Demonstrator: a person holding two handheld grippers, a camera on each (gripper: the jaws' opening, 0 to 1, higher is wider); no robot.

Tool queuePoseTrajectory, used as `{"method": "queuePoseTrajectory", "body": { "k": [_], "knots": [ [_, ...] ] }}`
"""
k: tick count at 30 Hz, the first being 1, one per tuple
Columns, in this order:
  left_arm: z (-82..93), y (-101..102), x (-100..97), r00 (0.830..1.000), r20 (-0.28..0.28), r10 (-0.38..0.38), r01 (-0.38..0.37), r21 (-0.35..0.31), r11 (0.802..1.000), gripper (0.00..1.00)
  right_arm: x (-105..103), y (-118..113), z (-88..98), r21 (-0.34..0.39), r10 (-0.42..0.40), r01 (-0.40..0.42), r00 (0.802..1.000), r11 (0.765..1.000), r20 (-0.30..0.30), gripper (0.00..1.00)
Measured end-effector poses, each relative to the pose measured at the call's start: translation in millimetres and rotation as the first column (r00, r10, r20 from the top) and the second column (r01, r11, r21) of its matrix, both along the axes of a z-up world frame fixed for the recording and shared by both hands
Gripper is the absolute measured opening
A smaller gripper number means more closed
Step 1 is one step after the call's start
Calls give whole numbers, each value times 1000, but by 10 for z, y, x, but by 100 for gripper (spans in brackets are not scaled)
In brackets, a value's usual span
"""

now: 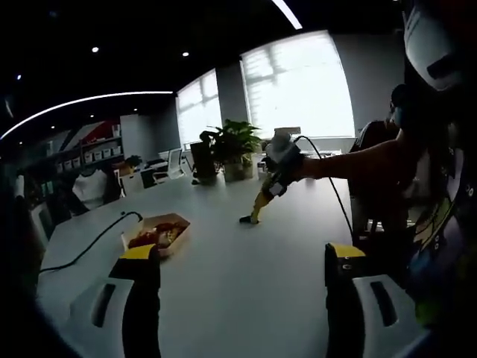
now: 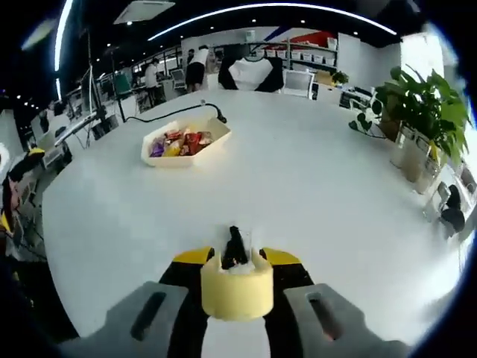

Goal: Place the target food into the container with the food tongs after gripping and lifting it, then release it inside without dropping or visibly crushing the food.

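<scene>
While right gripper (image 2: pixel 235 270) clamps tongs (image 2: pixel 236 287) | left gripper (image 1: pixel 242 261) apart | no legible writing

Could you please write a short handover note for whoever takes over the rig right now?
Left gripper: open, holding nothing, above the white table.
Right gripper: shut on the tongs, whose dark tips point at the table; whether they hold food cannot be told.
Container: a white tray across the table, already holding several coloured food items. A black cable runs behind it.
Done: tongs are in hand.
Left: grip the target food, lift it, carry it to the container and release it inside gently.
</scene>
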State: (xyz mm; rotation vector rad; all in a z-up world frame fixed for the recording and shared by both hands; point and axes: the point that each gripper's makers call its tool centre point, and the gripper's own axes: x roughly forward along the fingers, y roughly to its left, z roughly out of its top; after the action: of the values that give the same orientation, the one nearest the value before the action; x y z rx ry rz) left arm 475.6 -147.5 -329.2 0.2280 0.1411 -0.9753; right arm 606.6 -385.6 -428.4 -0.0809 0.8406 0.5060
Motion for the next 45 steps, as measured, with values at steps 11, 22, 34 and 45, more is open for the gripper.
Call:
{"method": "queuePoseTrajectory", "body": {
  "k": [11, 22, 34, 45],
  "knots": [
    [18, -13, 19, 1000, -5, -4, 4, -6, 1000, 95, 88, 151, -12, 8, 128, -128, 992, 992, -20, 16],
    [52, 8, 88, 1000, 1, -8, 8, 0, 1000, 95, 58, 70, 78, 91, 54, -54, 999, 994, -6, 16],
    [22, 27, 81, 1000, -5, 0, 0, -15, 1000, 94, 256, 582, 541, 252, 57, -76, 995, 965, 82, 15],
    [31, 149, 80, 1000, -1, 30, -30, -18, 999, 94, 276, 909, 453, 208, 173, -192, 979, 959, 106, 19]
  ]
}}
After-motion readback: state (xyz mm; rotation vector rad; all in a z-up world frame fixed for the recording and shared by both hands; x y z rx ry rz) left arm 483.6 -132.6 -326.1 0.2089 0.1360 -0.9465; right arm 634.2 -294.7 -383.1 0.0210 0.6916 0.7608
